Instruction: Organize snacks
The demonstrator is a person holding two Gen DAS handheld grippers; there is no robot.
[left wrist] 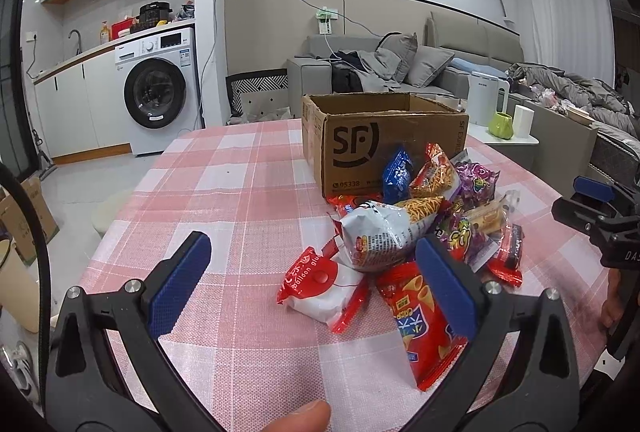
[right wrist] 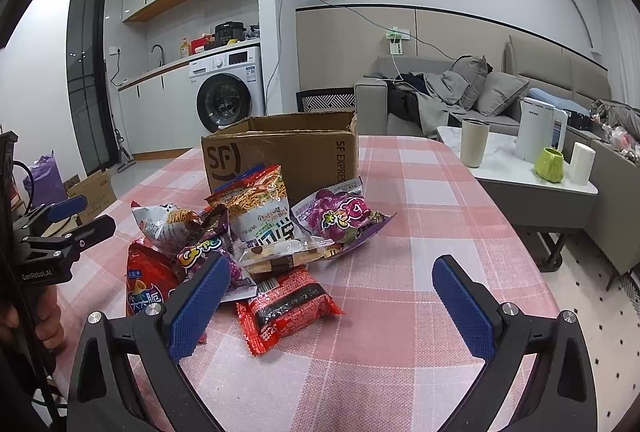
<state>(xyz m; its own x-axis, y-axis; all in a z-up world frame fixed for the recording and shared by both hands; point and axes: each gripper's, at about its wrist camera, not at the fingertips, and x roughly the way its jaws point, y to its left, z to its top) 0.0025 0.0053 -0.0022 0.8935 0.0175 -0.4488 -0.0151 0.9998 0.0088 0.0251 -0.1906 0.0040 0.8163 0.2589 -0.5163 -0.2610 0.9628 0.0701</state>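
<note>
Hovering over a pink checked tablecloth (left wrist: 240,192), we held the left gripper (left wrist: 312,268) and right gripper (right wrist: 332,284) spread wide, empty. Snack packets (right wrist: 260,224) lay heaped against the cardboard box (right wrist: 288,148); a washing machine (left wrist: 160,88) and sofa (left wrist: 400,68) stood behind.

The worktop (left wrist: 224,192) wears a pink and white checked cloth. The brown cardboard box (left wrist: 372,148) has black letters. Snack bags (right wrist: 280,216) are red, purple, blue and white. Fingers (right wrist: 200,308) are blue.

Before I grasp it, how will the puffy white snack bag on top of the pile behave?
The white snack bag looks air-filled, so probably light and squashy. Its glossy film may slip between the pads. It leans on other packets, so lifting it could shift them.
</note>
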